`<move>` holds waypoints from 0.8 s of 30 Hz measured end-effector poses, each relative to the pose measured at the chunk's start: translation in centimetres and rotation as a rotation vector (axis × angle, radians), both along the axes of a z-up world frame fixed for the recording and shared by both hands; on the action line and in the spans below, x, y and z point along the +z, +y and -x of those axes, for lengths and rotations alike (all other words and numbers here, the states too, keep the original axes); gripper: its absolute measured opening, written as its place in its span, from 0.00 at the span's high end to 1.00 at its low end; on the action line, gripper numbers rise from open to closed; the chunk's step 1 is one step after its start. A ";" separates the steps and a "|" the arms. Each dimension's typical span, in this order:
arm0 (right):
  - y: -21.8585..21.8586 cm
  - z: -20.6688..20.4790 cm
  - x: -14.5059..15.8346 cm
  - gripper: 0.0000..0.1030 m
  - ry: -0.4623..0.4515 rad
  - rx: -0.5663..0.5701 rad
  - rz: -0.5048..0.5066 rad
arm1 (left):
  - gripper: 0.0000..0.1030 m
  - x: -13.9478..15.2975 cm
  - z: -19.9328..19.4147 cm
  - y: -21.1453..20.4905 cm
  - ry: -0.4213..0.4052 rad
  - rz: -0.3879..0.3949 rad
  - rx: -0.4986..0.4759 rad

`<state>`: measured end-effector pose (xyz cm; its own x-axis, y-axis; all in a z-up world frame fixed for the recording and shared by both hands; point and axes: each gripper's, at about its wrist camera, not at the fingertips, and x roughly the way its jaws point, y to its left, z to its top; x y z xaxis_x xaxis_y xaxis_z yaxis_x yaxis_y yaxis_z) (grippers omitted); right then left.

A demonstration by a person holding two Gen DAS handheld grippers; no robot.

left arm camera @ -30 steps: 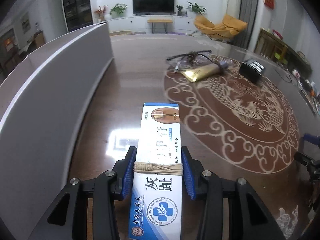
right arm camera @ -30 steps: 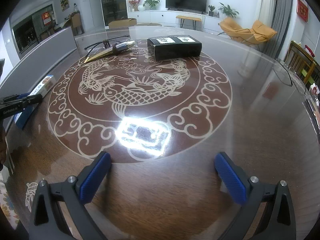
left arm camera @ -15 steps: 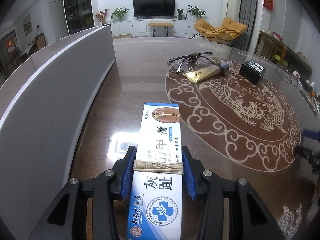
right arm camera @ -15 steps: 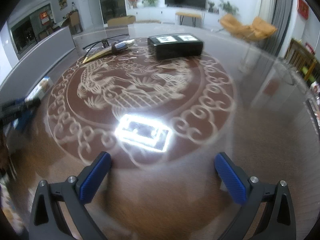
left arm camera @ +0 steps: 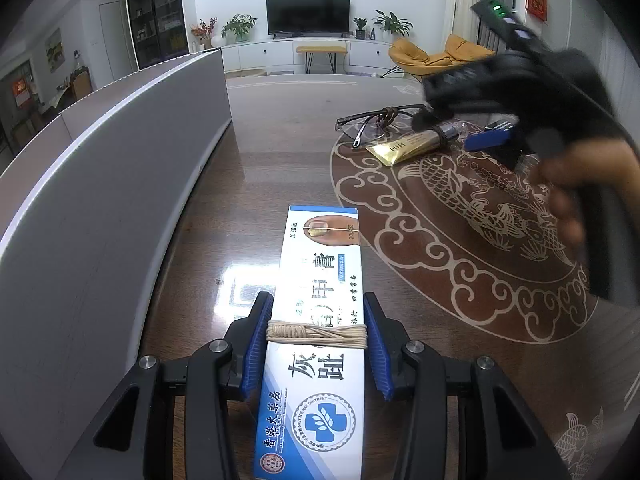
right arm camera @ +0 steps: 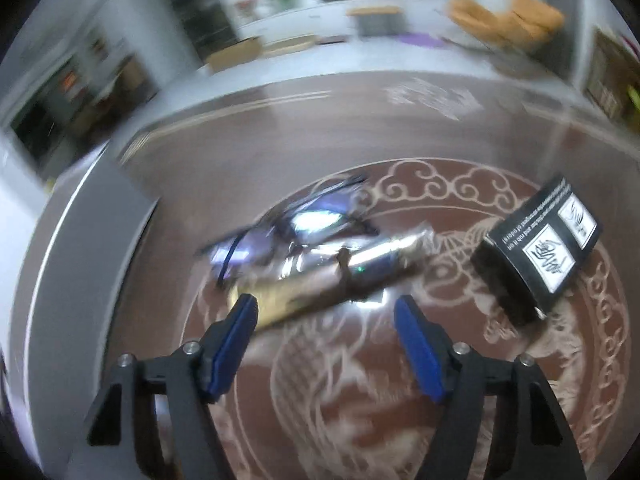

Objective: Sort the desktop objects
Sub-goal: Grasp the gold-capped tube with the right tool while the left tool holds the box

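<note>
My left gripper (left arm camera: pixel 316 344) is shut on a long white and blue ointment box (left arm camera: pixel 320 320) with a string band around it, lying on the brown table. My right gripper (right arm camera: pixel 326 320) is open, just in front of a gold tube (right arm camera: pixel 340 276), with the glasses (right arm camera: pixel 288 220) behind the tube. The right wrist view is blurred. In the left wrist view the right gripper (left arm camera: pixel 488 140) and the hand holding it hover over the gold tube (left arm camera: pixel 412 146) and the glasses (left arm camera: pixel 376 120) at the far right.
A black box (right arm camera: pixel 540 244) lies to the right of the tube. A grey curved wall (left arm camera: pixel 100 184) runs along the table's left side. The table top (left arm camera: pixel 480 240) carries a round fish pattern.
My right gripper has swept across the table toward the gold tube and glasses, and its jaws have narrowed. The left gripper still holds the ointment box in much the same place.
</note>
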<state>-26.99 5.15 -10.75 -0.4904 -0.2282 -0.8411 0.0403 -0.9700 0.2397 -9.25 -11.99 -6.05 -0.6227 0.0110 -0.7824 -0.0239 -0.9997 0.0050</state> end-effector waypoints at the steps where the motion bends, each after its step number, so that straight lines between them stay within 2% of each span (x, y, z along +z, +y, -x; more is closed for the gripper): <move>1: 0.1 0.7 -0.3 0.31 -0.006 -0.026 0.024 | 0.57 0.0 0.0 0.0 0.000 0.000 0.000; 4: -0.2 2.0 -0.9 0.32 -0.017 -0.056 0.017 | 0.57 0.0 0.0 0.0 0.000 -0.002 0.000; 7: -1.2 1.8 -0.8 0.46 0.013 -0.017 -0.046 | 0.57 0.0 0.0 0.0 0.000 -0.001 0.000; 8: -1.4 1.5 -0.7 0.54 0.028 0.007 -0.047 | 0.57 0.0 0.0 0.1 0.000 -0.001 -0.001; 14: -0.6 0.3 -0.5 0.62 0.033 0.022 -0.010 | 0.57 0.0 0.1 0.1 0.000 -0.002 0.000; 16: -0.2 -0.2 -0.3 0.68 0.022 0.041 0.002 | 0.57 0.0 0.1 0.1 0.000 -0.002 0.000; 18: -0.3 -0.5 -0.3 0.88 0.000 0.083 -0.016 | 0.57 0.0 0.1 0.1 0.000 -0.002 0.000; 22: 1.1 -2.8 -0.3 0.87 -0.046 0.153 -0.023 | 0.57 0.0 0.1 0.2 0.000 0.001 -0.001; 24: 2.2 -3.7 -0.3 0.82 -0.064 0.149 0.036 | 0.57 0.0 0.1 0.2 0.000 0.001 0.000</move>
<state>-23.32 7.34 -11.07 -0.3945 -0.3253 -0.8594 0.1665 -0.9451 0.2813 -9.37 -11.75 -6.08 -0.6227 0.0104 -0.7824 -0.0244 -0.9997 0.0061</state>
